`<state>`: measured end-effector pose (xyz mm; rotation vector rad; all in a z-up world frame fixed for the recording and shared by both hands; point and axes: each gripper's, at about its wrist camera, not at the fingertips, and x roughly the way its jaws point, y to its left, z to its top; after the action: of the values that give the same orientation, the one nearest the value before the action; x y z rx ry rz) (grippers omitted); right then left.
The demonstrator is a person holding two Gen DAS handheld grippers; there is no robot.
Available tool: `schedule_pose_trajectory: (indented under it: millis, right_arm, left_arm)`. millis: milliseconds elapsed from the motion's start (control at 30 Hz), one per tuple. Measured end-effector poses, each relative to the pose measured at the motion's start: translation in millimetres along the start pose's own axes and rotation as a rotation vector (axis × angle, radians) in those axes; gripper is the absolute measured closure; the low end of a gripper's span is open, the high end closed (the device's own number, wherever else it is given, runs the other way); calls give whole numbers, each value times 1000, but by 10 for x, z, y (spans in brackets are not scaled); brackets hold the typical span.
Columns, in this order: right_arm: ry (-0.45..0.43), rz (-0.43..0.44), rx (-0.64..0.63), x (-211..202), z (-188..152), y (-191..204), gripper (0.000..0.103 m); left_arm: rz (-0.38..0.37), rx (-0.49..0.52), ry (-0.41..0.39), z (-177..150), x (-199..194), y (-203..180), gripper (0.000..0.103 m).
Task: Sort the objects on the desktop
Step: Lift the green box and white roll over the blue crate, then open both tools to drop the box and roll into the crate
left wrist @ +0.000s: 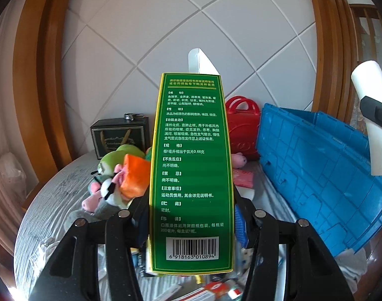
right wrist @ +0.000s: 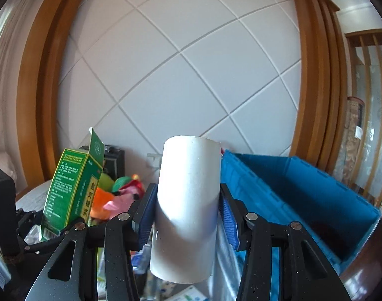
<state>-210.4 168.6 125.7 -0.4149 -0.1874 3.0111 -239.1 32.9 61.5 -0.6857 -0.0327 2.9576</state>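
My left gripper (left wrist: 192, 215) is shut on a tall green medicine box (left wrist: 192, 165) with a yellow border and a barcode; its top flap stands open. The same green box (right wrist: 70, 190) shows at the left of the right wrist view, held in the left gripper (right wrist: 50, 228). My right gripper (right wrist: 188, 215) is shut on a white paper roll (right wrist: 188, 200), its blue pads pressing both sides. The white roll (left wrist: 374, 115) also shows at the right edge of the left wrist view. A blue plastic crate (right wrist: 303, 195) stands open to the right, below and beyond the roll.
Plush toys (left wrist: 115, 178) lie piled on the striped cloth (left wrist: 45, 200). A dark framed box (left wrist: 120, 133) and a red bag (left wrist: 242, 123) stand at the back by the white tiled wall. Small packets (left wrist: 211, 288) litter the surface below. The blue crate's lid (left wrist: 316, 165) leans right.
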Motion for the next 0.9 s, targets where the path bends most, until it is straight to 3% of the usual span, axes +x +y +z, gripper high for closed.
schedule_pose_trajectory:
  millis: [200, 333, 467, 667, 900]
  right_arm:
    - [-27, -59, 20, 40, 78, -1512, 56]
    - [40, -69, 64, 279, 110, -2629, 56]
    - [162, -100, 34, 684, 67, -3393, 56]
    - [282, -83, 18, 936, -264, -3978, 56]
    - [406, -54, 28, 1160, -533, -4399, 56]
  left_arm:
    - [-66, 3, -42, 402, -10, -1498, 51]
    - [-99, 37, -40, 629, 75, -2542, 51]
    - [-127, 68, 58, 707, 327, -3406, 51]
    - [-168, 95, 184, 630, 533, -4153, 51]
    - [-135, 110, 246, 608, 733, -4470, 51]
